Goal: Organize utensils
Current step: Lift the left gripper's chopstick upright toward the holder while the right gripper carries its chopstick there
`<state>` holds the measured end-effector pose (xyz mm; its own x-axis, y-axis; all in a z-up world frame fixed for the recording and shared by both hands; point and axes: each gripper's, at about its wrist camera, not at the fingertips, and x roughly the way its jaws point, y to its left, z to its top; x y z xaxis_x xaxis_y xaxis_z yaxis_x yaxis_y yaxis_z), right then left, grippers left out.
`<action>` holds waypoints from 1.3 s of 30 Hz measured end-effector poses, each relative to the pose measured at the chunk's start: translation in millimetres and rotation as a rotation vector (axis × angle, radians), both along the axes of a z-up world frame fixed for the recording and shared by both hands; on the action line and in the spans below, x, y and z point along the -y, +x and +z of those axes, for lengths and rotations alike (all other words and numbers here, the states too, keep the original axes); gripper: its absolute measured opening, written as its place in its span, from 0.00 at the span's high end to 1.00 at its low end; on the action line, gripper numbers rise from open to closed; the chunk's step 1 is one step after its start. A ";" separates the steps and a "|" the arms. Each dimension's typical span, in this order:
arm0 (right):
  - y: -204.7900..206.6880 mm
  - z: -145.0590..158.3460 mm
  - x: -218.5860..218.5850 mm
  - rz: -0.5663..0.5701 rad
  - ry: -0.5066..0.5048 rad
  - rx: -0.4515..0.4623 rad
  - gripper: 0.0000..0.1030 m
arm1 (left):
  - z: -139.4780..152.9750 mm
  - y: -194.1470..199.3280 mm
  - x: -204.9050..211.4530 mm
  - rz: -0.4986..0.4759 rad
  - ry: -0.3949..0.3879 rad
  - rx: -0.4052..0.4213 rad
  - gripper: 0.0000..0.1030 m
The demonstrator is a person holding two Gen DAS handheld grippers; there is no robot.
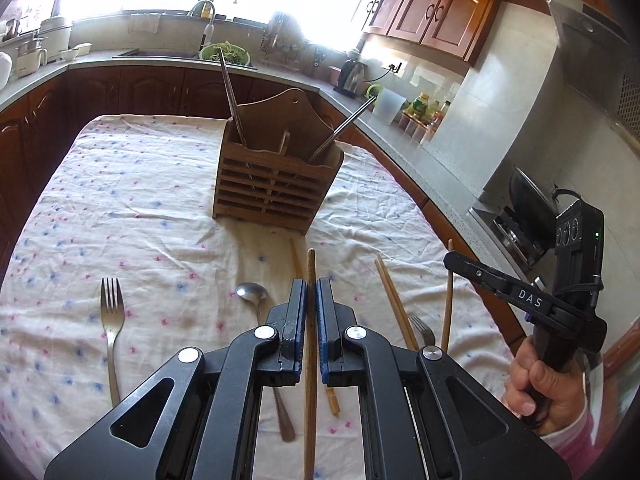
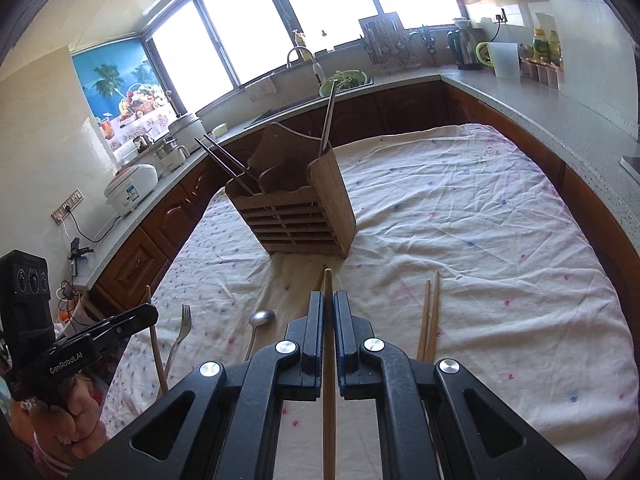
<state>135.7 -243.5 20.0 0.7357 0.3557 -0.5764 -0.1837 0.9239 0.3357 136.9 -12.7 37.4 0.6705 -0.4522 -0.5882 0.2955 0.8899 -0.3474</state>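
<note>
Chopsticks (image 1: 310, 320) (image 2: 328, 320) clamped in left claw (image 1: 311, 286), right claw (image 2: 328, 300).

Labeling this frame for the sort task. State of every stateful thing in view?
left gripper: shut on a wooden chopstick
right gripper: shut on another chopstick
holder: upright, metal chopsticks leaning in it
spoon: lying on cloth
forks: lying on cloth
chopstick pair: lying on cloth
</note>
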 end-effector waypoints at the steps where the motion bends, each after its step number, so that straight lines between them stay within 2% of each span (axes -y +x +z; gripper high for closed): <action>1: -2.9 3.3 0.0 0.002 0.004 0.009 0.95 | 1.9 -2.8 -1.7 0.002 -0.002 0.006 0.96; 17: -21.1 36.0 3.5 0.002 0.007 0.105 0.95 | 31.2 -22.3 -14.7 0.027 -0.037 0.092 0.96; 39: 0.9 70.1 -5.2 0.003 0.025 0.215 0.95 | 66.5 -4.7 -25.1 0.078 -0.041 0.198 0.96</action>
<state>136.6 -238.2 90.0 0.8398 0.3702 -0.3971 -0.2561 0.9151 0.3115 132.2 12.4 103.9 0.8051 -0.4149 -0.4239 0.2919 0.8992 -0.3259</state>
